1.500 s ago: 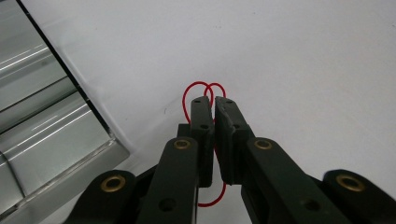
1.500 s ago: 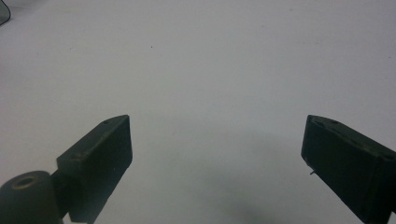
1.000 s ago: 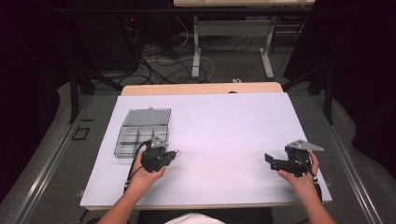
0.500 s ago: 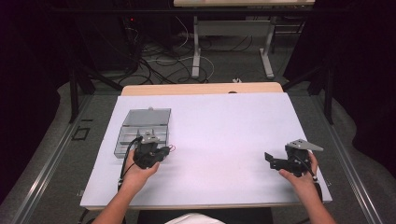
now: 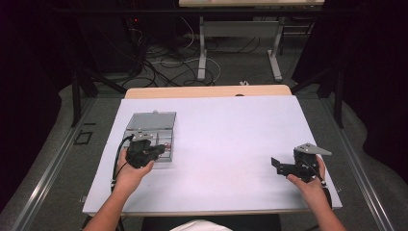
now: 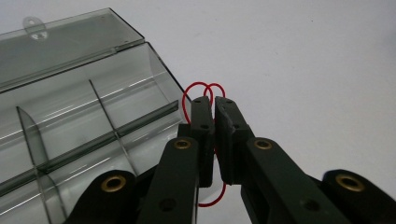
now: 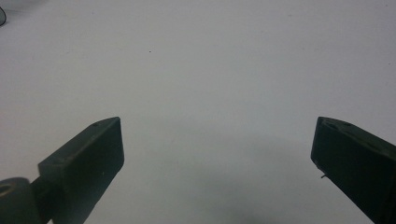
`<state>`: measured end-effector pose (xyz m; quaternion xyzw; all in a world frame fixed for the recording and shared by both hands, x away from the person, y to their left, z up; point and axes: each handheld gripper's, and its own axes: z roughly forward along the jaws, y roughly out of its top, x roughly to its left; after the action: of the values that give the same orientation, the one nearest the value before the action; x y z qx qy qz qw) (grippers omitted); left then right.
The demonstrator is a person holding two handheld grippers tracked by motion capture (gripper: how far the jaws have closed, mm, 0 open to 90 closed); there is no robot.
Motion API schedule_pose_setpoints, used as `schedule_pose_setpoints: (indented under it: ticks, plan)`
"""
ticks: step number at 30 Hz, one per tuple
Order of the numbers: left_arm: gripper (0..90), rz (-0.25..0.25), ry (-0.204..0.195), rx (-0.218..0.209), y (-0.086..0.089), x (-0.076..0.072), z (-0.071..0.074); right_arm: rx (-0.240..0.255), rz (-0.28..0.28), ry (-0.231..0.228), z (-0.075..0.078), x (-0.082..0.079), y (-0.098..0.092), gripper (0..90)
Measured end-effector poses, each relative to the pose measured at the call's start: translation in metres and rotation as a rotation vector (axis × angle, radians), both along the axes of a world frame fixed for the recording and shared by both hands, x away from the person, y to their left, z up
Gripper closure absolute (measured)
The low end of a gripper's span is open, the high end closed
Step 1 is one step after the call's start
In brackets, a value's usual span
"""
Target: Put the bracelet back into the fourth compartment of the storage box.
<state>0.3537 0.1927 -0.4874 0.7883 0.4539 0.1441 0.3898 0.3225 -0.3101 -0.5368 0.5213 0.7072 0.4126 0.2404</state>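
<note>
— White tabletop (image 5: 221,144), dark cabled floor behind. What is in hand?

— A person's left gripper (image 5: 155,150) sits at the near-right corner of a clear box (image 5: 151,126), toward the tabletop's left edge. In the left gripper view its jaws are clamped on a thin red wire (image 6: 201,91), whose loops stick out past the tips (image 6: 214,108).

— And the box?

— Lid (image 6: 70,39) folded back flat, dividers (image 6: 105,116) bare as far as can be seen. The wire hangs just outside the box's corner, not in a compartment.

— The other hand?

— The right gripper (image 5: 281,166) rests near the tabletop's right edge, well apart, jaws spread wide over bare white surface, holding nothing.

— How far along?

— By my reading, the pick is made and the wire is either on its way into a compartment or just lifted out; the frames do not settle which. Setting it down and closing the lid look undone.

— Any writing?

— No brand or label is legible on box or grippers.
</note>
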Motion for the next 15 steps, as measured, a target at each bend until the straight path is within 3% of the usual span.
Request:
schedule_pose_setpoints:
  ticks: [9, 10, 15]
  plan:
    - [87.4, 0.027, -0.015, 0.006, 0.018, 0.005, 0.008, -0.001, -0.021, -0.01, -0.003, 0.001, 0.002, 0.0]
    - [87.4, 0.033, -0.011, 0.004, 0.019, 0.005, 0.009, -0.008, -0.015, 0.01, -0.002, 0.001, 0.002, 0.0]
    - [87.4, 0.061, -0.007, 0.007, 0.028, 0.007, 0.01, -0.017, -0.009, 0.016, -0.002, 0.001, 0.001, 0.0]
